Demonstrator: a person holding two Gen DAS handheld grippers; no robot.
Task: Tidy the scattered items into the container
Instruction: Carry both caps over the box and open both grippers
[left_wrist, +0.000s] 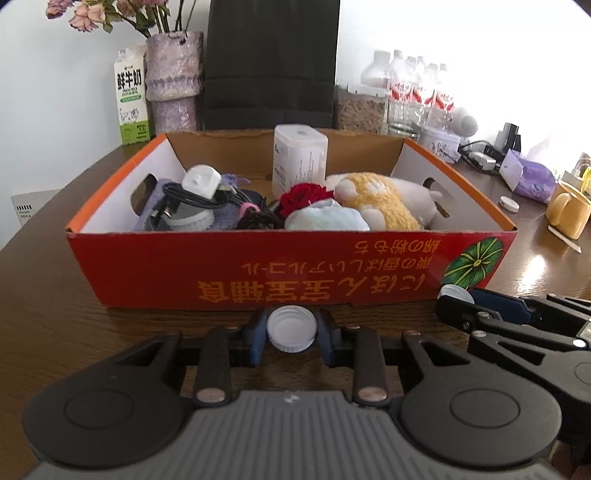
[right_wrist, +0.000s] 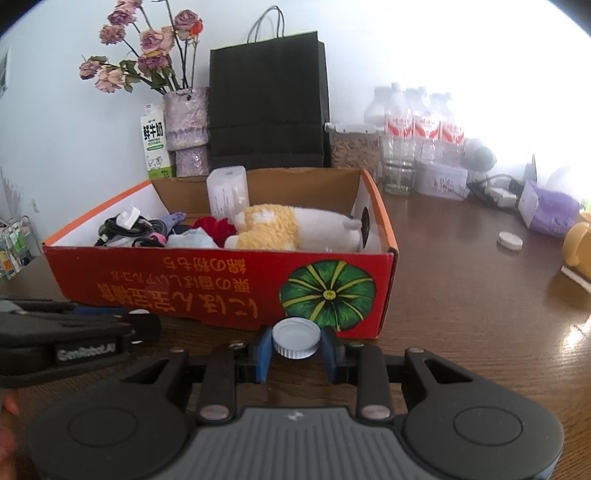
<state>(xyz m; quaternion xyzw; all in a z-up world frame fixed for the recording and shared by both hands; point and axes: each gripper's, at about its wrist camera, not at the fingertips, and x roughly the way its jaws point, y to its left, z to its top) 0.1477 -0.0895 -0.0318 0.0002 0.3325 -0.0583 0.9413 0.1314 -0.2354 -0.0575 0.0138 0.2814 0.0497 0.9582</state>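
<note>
left gripper (left_wrist: 291, 330) clamped on a white bottle cap (left_wrist: 291, 329) just before the box (left_wrist: 258, 264) | right gripper (right_wrist: 295, 339) pinched a second cap (right_wrist: 295, 338) by the box corner | both caps held low, probably for lifting over the front wall | another lid (right_wrist: 509, 240) lay apart on the table (right_wrist: 461, 295)

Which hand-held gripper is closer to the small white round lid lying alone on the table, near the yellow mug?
The right hand-held gripper: the white lid lies beyond it, to its right. The left hand-held gripper sits further left, in front of the middle of the red box.
</note>
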